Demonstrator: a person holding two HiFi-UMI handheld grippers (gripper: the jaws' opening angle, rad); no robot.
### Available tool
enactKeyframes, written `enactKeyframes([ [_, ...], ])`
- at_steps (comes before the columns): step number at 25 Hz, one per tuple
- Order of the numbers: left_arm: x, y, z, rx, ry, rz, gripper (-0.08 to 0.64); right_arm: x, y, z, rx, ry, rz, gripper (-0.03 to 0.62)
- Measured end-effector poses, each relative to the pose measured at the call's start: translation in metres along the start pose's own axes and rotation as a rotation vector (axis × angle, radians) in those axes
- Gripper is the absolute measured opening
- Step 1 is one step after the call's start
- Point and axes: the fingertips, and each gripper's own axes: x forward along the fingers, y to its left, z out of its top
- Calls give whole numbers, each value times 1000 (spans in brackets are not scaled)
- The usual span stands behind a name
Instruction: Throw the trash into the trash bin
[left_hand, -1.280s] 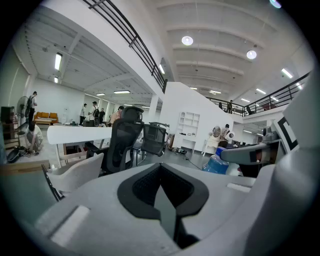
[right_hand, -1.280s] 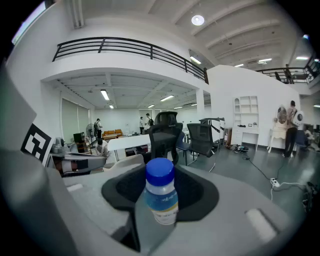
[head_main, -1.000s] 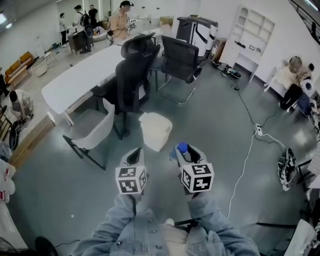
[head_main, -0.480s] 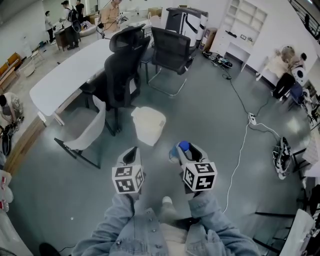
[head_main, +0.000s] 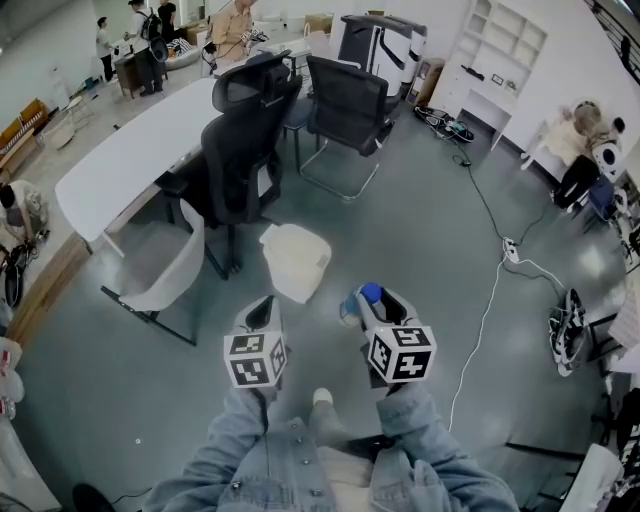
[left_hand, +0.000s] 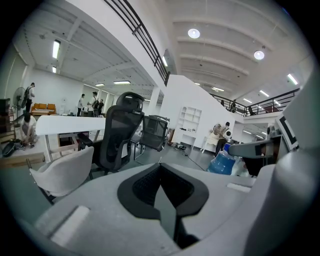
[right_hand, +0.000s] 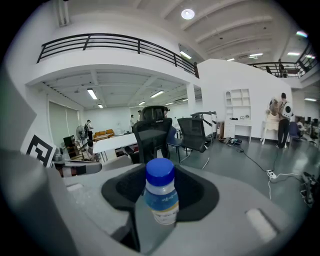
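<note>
While right gripper (head_main: 366, 303) clamps blue-capped bottle (head_main: 369, 293) cap-up, trash bin (head_main: 292, 280) sits near at its ten o'clock | left gripper (head_main: 261, 312) closed, empty

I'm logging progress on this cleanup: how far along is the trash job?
Done: the bottle is picked up, clamped in the right gripper's jaws. In hand: it is held short of the bin, which stands on the floor ahead. The left gripper is empty. Left: reach the bin and drop the bottle in.
</note>
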Motion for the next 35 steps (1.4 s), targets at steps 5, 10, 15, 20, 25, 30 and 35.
enactKeyframes([
  [5,38,-6,18,5,-4,30,9,34,-31,20,-5,4,28,179],
  [10,77,-12,36,4,-13,69,9,65,-65,37,-3,2,52,179],
  [15,113,-20,50,19,-17,87,9,94,-98,47,8,8,67,179],
  [20,138,-30,55,37,-13,101,9,115,-122,50,22,15,81,179],
  [25,158,-31,59,59,10,109,9,135,-137,52,52,28,84,179],
  [30,187,-20,60,75,29,102,9,166,-151,48,80,48,69,179],
  [35,230,0,74,66,34,84,9,206,-163,58,93,66,39,179],
])
